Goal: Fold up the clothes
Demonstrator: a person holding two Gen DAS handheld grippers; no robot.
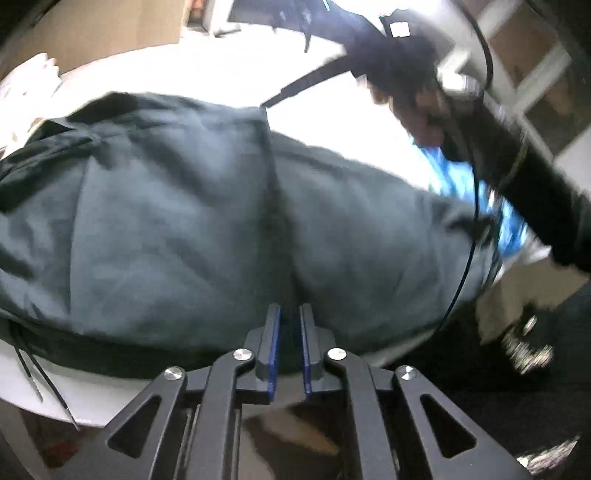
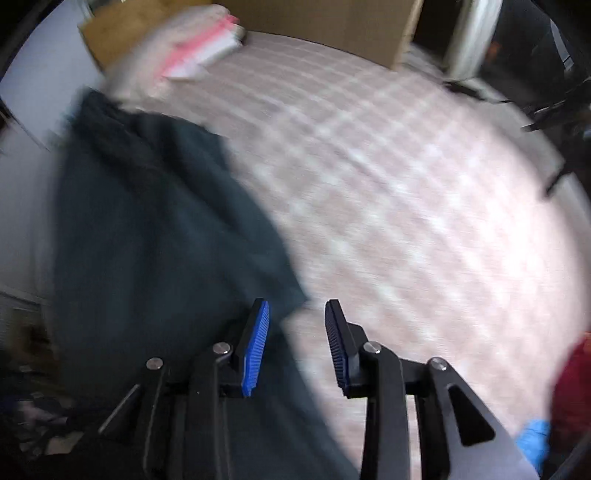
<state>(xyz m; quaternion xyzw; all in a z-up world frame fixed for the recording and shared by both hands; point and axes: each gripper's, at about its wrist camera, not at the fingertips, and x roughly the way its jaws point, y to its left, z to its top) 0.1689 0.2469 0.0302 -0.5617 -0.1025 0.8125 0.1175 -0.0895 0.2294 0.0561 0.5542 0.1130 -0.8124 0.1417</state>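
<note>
A dark teal garment (image 1: 166,221) lies spread over the pale checked surface (image 2: 406,184). In the left wrist view my left gripper (image 1: 290,308) sits at the garment's near edge. Its blue pads are almost together, and a crease of the cloth runs into the narrow gap. In the right wrist view my right gripper (image 2: 295,304) stands open above the garment's (image 2: 147,240) right-hand corner, and its pads touch nothing. A hand (image 1: 417,110) in a dark sleeve holds that gripper, blurred, at the upper right of the left wrist view.
Folded pink and white clothes (image 2: 199,51) lie at the far edge beside a cardboard box (image 2: 325,22). Blue cloth (image 1: 454,177) shows under the right arm. A red item (image 2: 572,387) sits at the near right. Black drawstrings (image 1: 37,376) hang off the near left edge.
</note>
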